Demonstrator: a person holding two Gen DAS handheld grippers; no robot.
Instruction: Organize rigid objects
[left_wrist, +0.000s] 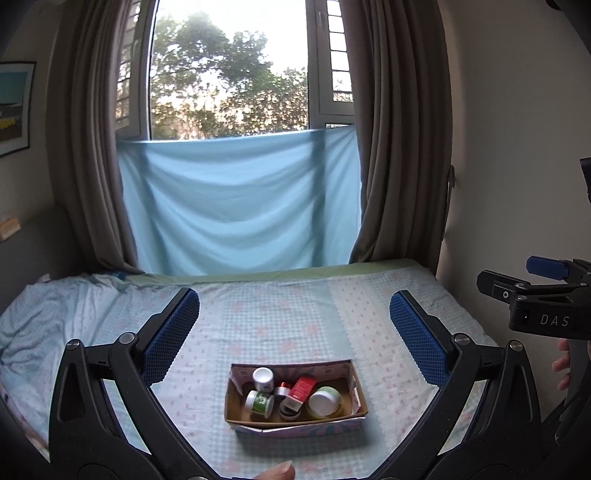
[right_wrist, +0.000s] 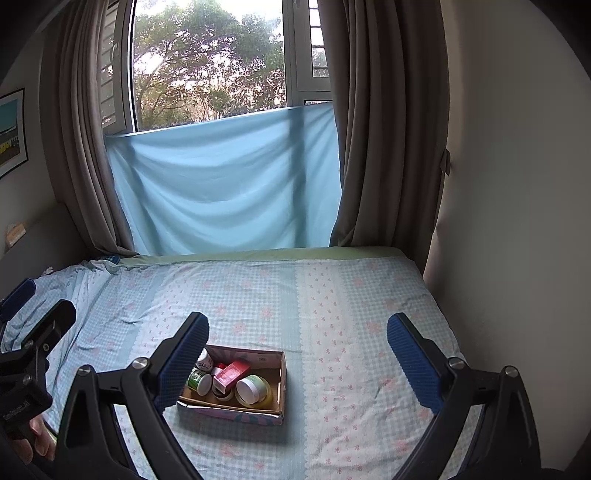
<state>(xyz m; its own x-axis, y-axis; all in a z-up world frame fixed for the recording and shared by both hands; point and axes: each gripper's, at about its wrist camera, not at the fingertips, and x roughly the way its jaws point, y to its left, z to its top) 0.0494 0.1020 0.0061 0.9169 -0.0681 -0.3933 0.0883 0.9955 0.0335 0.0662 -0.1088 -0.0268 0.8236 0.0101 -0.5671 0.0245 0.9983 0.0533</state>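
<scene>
A shallow cardboard box (left_wrist: 295, 422) sits on the bed, also in the right wrist view (right_wrist: 282, 380). It holds a white bottle (left_wrist: 263, 379), a green jar with a white lid (left_wrist: 259, 403), a red carton (left_wrist: 301, 389), a pale green jar lying on its side (left_wrist: 324, 402) and small dark tins. My left gripper (left_wrist: 293, 325) is open and empty, held above and behind the box. My right gripper (right_wrist: 297, 349) is open and empty, with the box below its left finger (right_wrist: 184, 360). In the left view the right gripper's body shows at the right edge (left_wrist: 535, 295).
The bed (right_wrist: 332, 295) has a blue checked floral sheet, rumpled at the left. Brown curtains (left_wrist: 399, 147) and a hanging light blue cloth (left_wrist: 240, 199) cover the window behind. A wall runs along the bed's right side. A framed picture (left_wrist: 14, 107) hangs on the left.
</scene>
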